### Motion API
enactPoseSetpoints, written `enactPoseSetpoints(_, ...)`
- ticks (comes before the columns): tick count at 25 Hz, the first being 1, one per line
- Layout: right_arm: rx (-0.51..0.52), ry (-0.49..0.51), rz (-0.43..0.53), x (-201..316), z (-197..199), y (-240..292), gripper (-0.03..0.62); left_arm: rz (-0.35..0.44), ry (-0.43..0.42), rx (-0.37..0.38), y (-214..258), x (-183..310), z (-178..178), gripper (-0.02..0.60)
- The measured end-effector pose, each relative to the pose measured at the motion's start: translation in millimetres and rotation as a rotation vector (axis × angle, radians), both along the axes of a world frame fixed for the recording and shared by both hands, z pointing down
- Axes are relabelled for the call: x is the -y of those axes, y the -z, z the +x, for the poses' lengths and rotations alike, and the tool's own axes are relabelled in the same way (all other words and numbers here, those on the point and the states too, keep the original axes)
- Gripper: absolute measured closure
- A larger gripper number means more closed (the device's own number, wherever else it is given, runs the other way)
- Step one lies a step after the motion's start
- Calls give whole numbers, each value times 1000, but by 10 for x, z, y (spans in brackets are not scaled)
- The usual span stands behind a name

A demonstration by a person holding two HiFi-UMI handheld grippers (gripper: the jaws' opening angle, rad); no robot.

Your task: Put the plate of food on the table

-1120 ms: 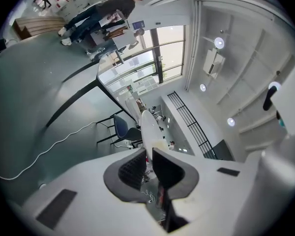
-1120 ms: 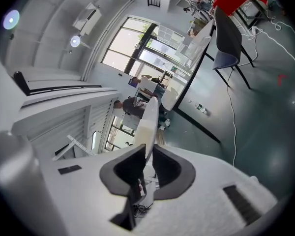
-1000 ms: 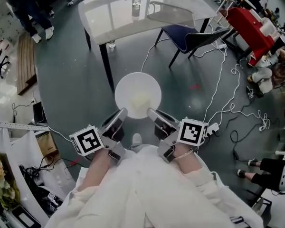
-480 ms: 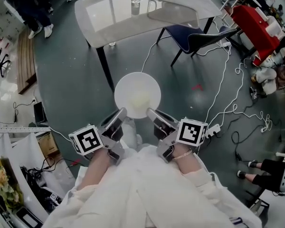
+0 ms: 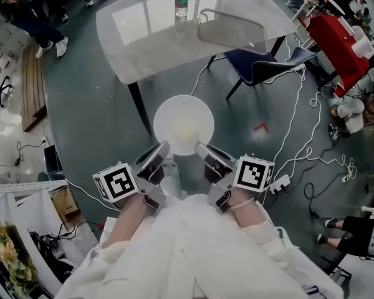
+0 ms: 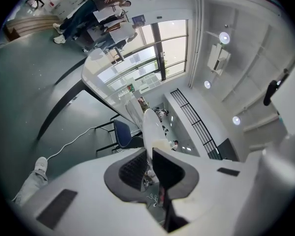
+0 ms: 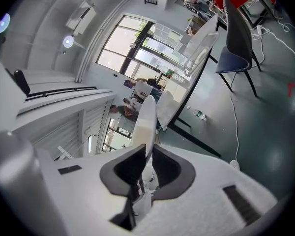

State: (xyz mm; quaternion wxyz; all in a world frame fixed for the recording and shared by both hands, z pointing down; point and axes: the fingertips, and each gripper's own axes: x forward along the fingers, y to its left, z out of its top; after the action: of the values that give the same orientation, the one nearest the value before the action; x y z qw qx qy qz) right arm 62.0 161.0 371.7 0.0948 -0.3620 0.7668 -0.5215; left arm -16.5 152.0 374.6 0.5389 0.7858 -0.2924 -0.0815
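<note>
A round white plate (image 5: pixel 183 124) with a pale lump of food at its middle hangs over the grey floor, held level at its near rim from both sides. My left gripper (image 5: pixel 163 147) is shut on the plate's near-left rim, and my right gripper (image 5: pixel 201 147) is shut on the near-right rim. In the left gripper view the plate (image 6: pixel 150 127) stands edge-on between the dark pads of the left gripper (image 6: pixel 150 156). The right gripper view shows the plate (image 7: pixel 145 118) the same way, pinched in the right gripper (image 7: pixel 148 154). The glossy pale table (image 5: pixel 149 39) stands a short way ahead.
A water bottle (image 5: pixel 181 4) stands on the table's far part, with a translucent chair back (image 5: pixel 230 30) over a dark blue chair (image 5: pixel 262 64) at its right. White cables (image 5: pixel 296 123) trail across the floor on the right. People stand at the far left (image 5: pixel 31 11). Clutter (image 5: pixel 12 254) lies near left.
Both grippers and the plate have moved forward toward the table, which now sits lower and nearer in the head view. The grip on the plate is unchanged.
</note>
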Motion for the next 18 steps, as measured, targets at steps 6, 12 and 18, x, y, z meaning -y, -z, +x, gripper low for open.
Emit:
enactPoseSetpoints(6,-7,-5,26,704,-155,86,576,-1,-6,-4,59,689,-155,540)
enactPoseSetpoints(12,-1,-38,38,1405,-297,137,576,24,-26,0,126,1424,-292,540)
enactPoseSetpoints(18,11,-69,55,1913,-408,142,576,43,-51,0,163,1947,-391,540)
